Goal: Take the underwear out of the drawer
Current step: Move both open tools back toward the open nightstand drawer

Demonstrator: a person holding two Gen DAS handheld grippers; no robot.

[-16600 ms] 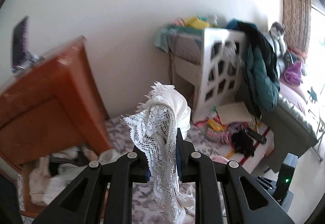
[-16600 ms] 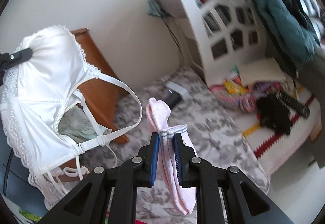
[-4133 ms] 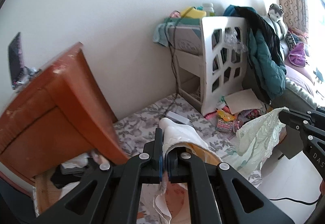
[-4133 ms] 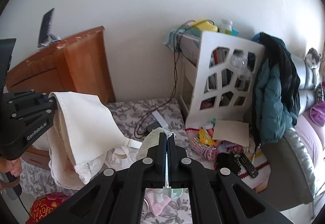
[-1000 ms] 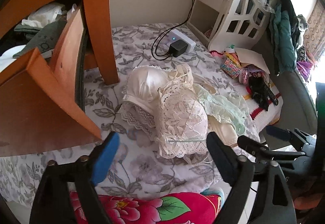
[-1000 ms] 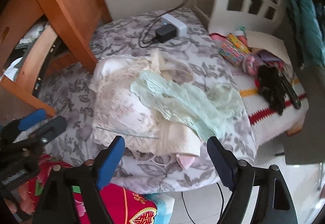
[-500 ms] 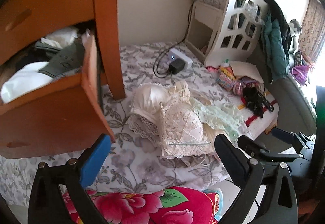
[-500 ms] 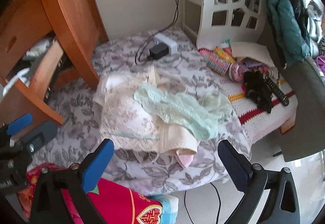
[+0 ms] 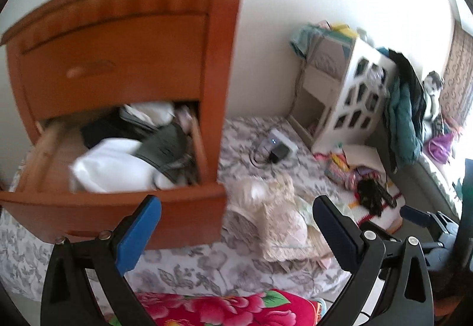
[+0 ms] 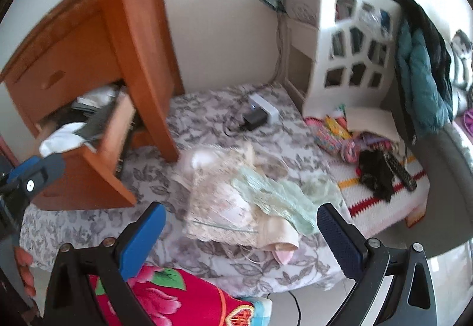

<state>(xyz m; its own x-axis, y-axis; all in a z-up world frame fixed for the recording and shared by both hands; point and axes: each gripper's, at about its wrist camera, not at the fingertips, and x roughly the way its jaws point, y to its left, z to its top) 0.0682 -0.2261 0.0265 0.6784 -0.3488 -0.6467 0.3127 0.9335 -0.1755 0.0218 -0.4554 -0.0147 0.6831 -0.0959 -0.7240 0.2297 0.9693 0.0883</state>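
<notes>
The wooden nightstand's lower drawer (image 9: pixel 118 207) (image 10: pixel 97 166) is pulled out, with white and grey clothes (image 9: pixel 124 160) heaped inside. A pile of underwear (image 10: pixel 236 202) (image 9: pixel 280 216) lies on the floral bedspread to its right: lace bras and a mint green piece (image 10: pixel 280 199) on top. My left gripper (image 9: pixel 236 225) is open and empty, level with the drawer front. My right gripper (image 10: pixel 241 234) is open and empty, hovering just before the pile. The left gripper's blue-padded fingers (image 10: pixel 35 172) show at the left edge of the right wrist view.
A power strip with a black plug (image 10: pixel 260 114) lies near the wall. A white cut-out shelf (image 10: pixel 351 39) with a teal jacket (image 10: pixel 419 66) stands at the back right. A red floral cushion (image 10: pixel 165 293) is below the grippers. Black cloth and a remote (image 10: pixel 381 172) lie on a striped mat.
Both cameras tilted up and swung left toward the nightstand; the open drawer now fills more of the left view. Both grippers stay open and empty. The pile has not moved.
</notes>
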